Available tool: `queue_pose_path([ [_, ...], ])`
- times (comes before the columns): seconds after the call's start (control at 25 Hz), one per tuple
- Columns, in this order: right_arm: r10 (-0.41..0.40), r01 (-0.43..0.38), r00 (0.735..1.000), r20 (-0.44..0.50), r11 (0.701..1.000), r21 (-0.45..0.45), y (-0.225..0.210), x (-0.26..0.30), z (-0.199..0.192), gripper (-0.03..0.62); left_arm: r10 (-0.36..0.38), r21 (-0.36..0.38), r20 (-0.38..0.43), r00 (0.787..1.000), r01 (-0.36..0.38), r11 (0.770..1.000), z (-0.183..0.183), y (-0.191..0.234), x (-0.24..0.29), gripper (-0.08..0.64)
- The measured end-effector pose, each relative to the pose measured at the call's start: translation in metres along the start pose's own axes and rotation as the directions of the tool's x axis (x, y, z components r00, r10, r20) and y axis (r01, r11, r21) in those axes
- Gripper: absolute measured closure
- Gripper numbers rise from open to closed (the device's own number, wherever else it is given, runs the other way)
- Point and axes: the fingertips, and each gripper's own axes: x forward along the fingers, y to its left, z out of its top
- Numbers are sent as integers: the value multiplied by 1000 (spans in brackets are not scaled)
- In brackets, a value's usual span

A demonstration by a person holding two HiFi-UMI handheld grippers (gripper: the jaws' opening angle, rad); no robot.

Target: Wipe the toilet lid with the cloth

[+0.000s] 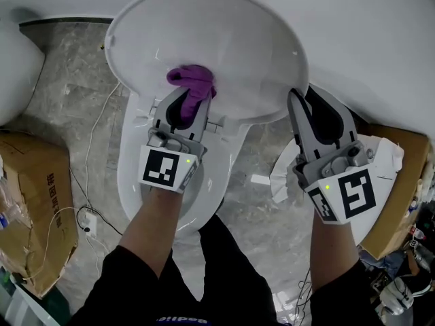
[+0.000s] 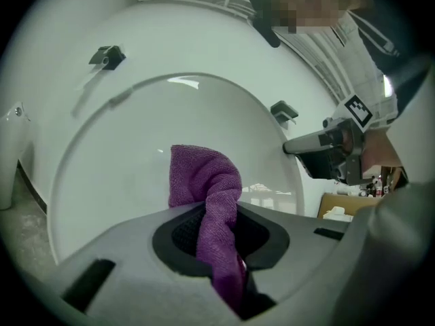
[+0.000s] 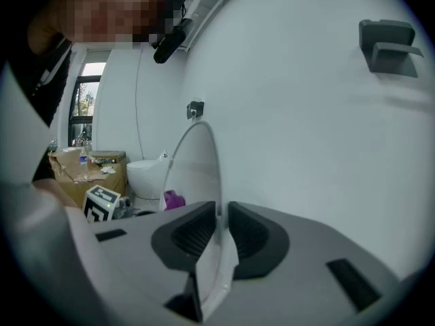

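left tongs (image 1: 191, 103) clamp the cloth (image 1: 194, 81) on the lid (image 1: 231, 39); right tongs (image 1: 300, 96) pinch its rim, which hard wiping could jolt loose.

From my seat the toilet lid (image 1: 211, 39) looked like hard white plastic, smooth and glossy, with pale highlights across it. The cloth (image 2: 204, 182) was purple fabric with a fine nubby weave, quite matt. The left gripper (image 2: 217, 216) and the right gripper (image 3: 221, 212) both had smooth, matt grey plastic bodies, and their pads (image 3: 190, 235) were black and finely ribbed. At eight o'clock in the head view the cardboard box (image 1: 27, 202) was dull brown and creased. The floor (image 1: 75, 94) read as grey veined stone with a faint sheen.
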Motion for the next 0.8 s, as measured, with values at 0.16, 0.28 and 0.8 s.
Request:
queue_pose_path([
  [0.16,47,-46,999,17,999,-5,2,1,0,531,-89,-41,-5,996,89,995,-13,-65,21,491],
  [0.28,71,-71,997,24,997,-3,3,0,-1,531,-122,-64,-12,992,121,991,-23,-96,27,491],
  [0.8,76,-76,997,27,997,22,-1,-3,-3,531,-209,-48,-45,977,207,977,-35,-85,23,491],
])
